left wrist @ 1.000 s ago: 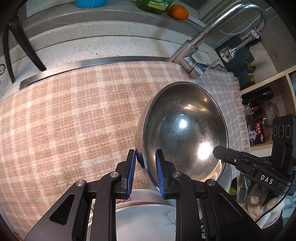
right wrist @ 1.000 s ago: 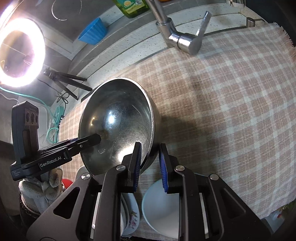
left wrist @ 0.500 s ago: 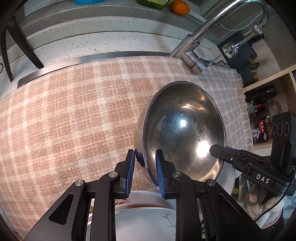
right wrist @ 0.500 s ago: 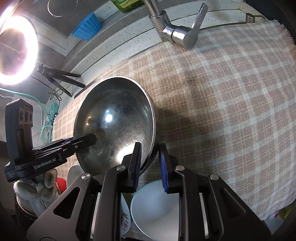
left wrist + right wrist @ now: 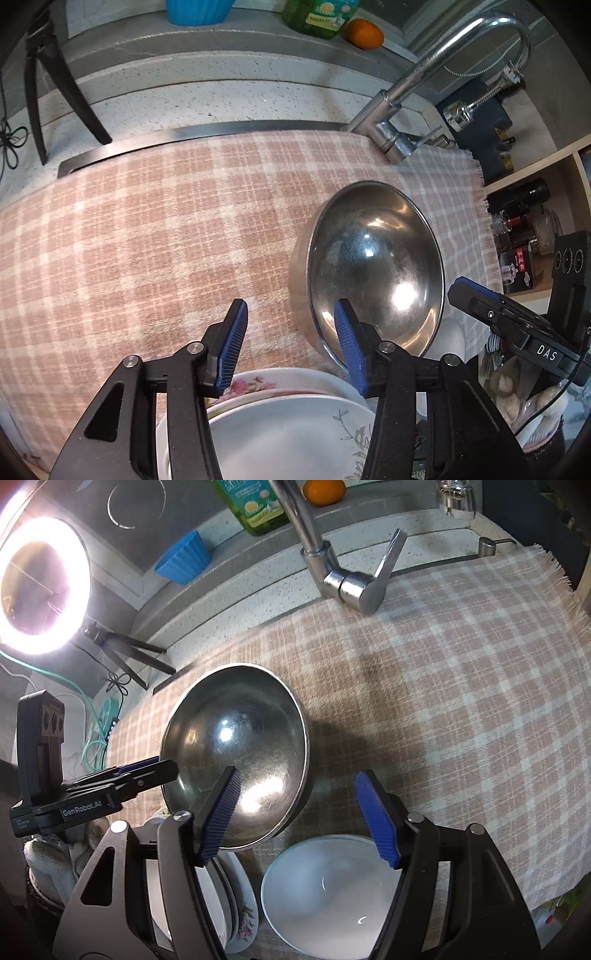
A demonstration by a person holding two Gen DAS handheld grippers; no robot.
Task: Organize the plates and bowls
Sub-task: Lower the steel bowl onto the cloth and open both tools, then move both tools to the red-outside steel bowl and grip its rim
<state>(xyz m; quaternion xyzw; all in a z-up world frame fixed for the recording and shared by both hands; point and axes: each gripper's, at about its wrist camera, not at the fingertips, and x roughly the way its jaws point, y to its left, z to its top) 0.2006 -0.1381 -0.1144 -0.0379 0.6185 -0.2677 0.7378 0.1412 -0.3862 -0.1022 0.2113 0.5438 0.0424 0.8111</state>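
Observation:
A large steel bowl (image 5: 373, 266) rests on the pink checked cloth (image 5: 147, 240); it also shows in the right wrist view (image 5: 240, 753). My left gripper (image 5: 290, 341) is open, its jaws either side of the bowl's left rim without touching. My right gripper (image 5: 299, 812) is open, its jaws either side of the bowl's right rim. A stack of flowered plates (image 5: 288, 424) lies below the left gripper and shows in the right wrist view (image 5: 236, 904). A white bowl (image 5: 328, 890) sits under the right gripper.
A chrome tap (image 5: 436, 85) stands behind the cloth, seen also in the right wrist view (image 5: 332, 565). On the ledge are a blue cup (image 5: 195, 11), a green soap bottle (image 5: 317, 16) and an orange (image 5: 364, 33). A ring light (image 5: 40, 590) glows at left.
Both grippers have opened and let go of the steel bowl's rim. The bowl now rests lower on the cloth, farther from both cameras.

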